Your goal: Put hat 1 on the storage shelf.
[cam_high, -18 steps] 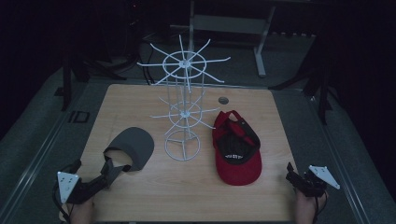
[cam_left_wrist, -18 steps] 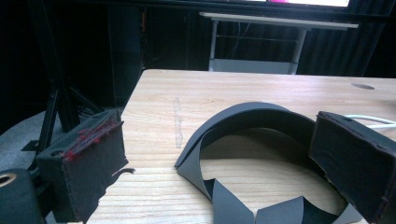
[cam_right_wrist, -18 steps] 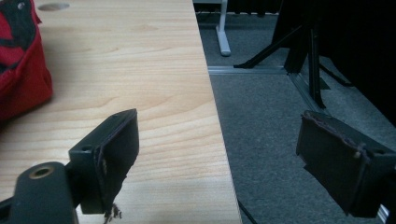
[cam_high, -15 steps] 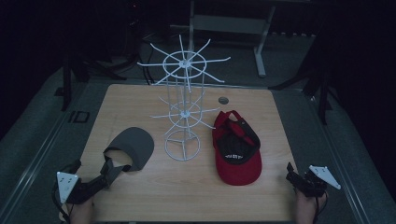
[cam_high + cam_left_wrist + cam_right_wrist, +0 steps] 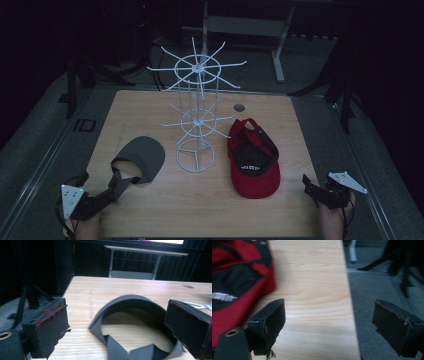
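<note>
A grey visor cap (image 5: 142, 157) lies on the front left of the wooden table (image 5: 145, 107), its strap loop toward me. My left gripper (image 5: 118, 181) sits right at that strap, open. In the left gripper view the grey strap loop (image 5: 130, 302) curves between the spread pads (image 5: 50, 325), touching neither as far as I can tell. A red cap (image 5: 254, 162) lies upside down right of centre. My right gripper (image 5: 307, 186) is open at the table's front right edge, apart from the red cap (image 5: 234, 285), which shows at the left of the right gripper view.
A white wire rack (image 5: 196, 120) with radiating hooks stands upright in the middle of the table between the two caps. A small round grommet (image 5: 239, 107) is set in the tabletop behind the red cap. Grey floor (image 5: 382, 290) lies past the right edge.
</note>
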{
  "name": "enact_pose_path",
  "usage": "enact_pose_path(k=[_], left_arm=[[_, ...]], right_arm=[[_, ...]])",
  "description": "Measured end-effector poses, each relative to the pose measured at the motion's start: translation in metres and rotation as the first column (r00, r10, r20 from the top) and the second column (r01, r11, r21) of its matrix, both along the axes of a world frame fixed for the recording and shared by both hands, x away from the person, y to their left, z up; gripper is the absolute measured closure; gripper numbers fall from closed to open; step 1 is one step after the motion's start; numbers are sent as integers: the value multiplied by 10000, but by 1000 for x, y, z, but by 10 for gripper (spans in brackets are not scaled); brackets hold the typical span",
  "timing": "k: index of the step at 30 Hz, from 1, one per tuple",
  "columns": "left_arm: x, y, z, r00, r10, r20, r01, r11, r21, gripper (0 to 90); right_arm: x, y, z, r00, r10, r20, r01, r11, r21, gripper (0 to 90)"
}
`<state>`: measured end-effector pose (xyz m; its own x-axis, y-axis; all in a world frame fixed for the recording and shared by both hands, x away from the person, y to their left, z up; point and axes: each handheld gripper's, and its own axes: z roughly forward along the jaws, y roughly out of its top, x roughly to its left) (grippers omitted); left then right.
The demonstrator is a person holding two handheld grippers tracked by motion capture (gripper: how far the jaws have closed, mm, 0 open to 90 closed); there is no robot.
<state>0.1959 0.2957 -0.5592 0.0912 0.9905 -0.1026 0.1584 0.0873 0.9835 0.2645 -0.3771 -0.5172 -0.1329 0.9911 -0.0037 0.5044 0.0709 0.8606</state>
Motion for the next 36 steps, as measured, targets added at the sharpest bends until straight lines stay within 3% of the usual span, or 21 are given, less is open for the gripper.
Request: enact_pose_path(k=[3,8,10,16,20,22,28,29,31,32,33,35,36], left_arm=[[-2,-4,2,9998,-201,-85,198,9995,-249,53],[-3,-12,6,9978,-633,-183,630,9978,-185,53],[-2,-13,6,9957,-873,-323,860,9955,-390,53],[-1,-17,6,9918,-1187,-465,1170,9924,-388,53],[-1,-20,7,9891,-1369,-544,1355,9904,-279,53],[-1,-21,7,9883,-1398,-607,1388,9901,-204,52],[-1,-21,8,9878,-1471,-502,1459,9889,-272,52],[-1,-21,8,9874,-1485,-542,1470,9887,-298,52],[-1,-21,7,9874,-1481,-560,1467,9888,-292,52],[-1,-21,7,9877,-1466,-545,1451,9890,-301,52],[-1,-21,7,9870,-1511,-547,1495,9882,-329,52],[-1,-21,7,9871,-1507,-532,1491,9882,-342,53],[-1,-21,7,9865,-1548,-531,1530,9875,-365,53]], right_arm=[[5,8,10,9991,414,59,-414,9991,-97,115],[16,18,26,9962,820,286,-808,9958,-431,118],[21,22,32,9951,929,342,-912,9947,-480,118],[36,32,42,9901,1354,366,-1335,9899,-482,132],[48,45,48,9801,1950,371,-1942,9807,-237,136],[60,54,51,9709,2374,314,-2371,9714,-139,140],[80,71,49,9657,2597,76,-2596,9656,-114,126],[86,76,46,9561,2932,43,-2931,9561,-40,119],[94,82,42,9537,3007,-85,-3007,9537,-34,119],[97,85,39,9458,3242,-204,-3243,9460,-12,119],[100,88,37,9473,3195,-232,-3198,9474,-110,119],[107,92,32,9364,3485,-409,-3493,9369,-132,120],[107,92,32,9364,3485,-409,-3493,9369,-132,120]])
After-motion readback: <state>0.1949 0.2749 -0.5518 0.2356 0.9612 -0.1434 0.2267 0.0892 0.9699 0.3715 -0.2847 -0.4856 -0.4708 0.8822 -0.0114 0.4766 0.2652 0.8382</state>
